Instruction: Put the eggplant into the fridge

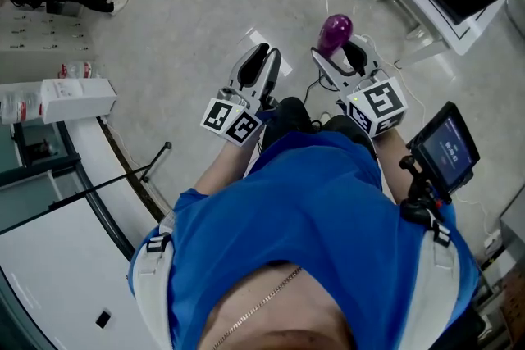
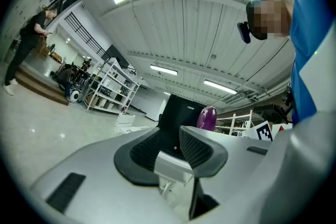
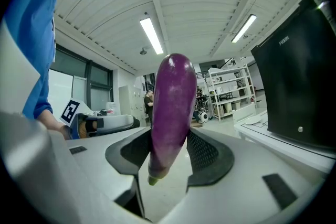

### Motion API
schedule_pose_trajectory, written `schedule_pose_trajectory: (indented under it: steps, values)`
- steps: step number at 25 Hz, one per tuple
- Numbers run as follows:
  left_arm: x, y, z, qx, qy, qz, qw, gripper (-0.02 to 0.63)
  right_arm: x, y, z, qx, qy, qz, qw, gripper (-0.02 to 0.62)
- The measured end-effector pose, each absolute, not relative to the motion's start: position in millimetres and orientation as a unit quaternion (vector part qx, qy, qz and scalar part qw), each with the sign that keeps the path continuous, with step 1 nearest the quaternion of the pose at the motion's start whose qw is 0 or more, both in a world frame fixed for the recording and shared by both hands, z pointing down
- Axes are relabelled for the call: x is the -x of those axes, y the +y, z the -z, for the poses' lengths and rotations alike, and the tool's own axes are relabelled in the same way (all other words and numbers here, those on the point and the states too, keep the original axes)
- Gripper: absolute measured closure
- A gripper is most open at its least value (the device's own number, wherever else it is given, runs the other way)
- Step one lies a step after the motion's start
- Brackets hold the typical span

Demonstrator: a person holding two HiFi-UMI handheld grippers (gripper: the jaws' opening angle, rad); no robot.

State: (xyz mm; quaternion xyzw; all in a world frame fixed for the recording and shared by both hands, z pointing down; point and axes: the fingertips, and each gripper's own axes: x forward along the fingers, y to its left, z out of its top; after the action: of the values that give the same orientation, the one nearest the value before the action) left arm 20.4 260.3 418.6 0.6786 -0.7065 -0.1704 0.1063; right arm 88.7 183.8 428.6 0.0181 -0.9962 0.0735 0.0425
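Right gripper clamped on a purple eggplant, held upright, stem end down; left gripper beside it, jaws apart and empty; grey floor below.

A black monitor on a white table stands straight beyond the left jaws, white shelving far off to their left
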Motion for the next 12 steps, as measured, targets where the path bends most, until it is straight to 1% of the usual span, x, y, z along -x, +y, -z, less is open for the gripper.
schedule_pose_trajectory:
  steps: [5, 9, 12]
  values:
    - [-12.3, 160.7, -432.2, -0.688, -0.698, 0.162, 0.113, 0.479, -84.5, 92.2, -443.6, -0.029, -0.995, -0.078, 0.045, 0.382]
    - [0.3, 111.0, -458.9, -0.703, -0.683, 0.157, 0.12, 0.479, -75.5, 49.3, -473.5, -0.048, -0.994, -0.087, 0.038, 0.382]
    - [10.0, 91.9, -424.9, -0.72, -0.665, 0.161, 0.12, 0.479, -70.2, 32.8, -441.1, -0.073, -0.993, -0.079, 0.047, 0.382]
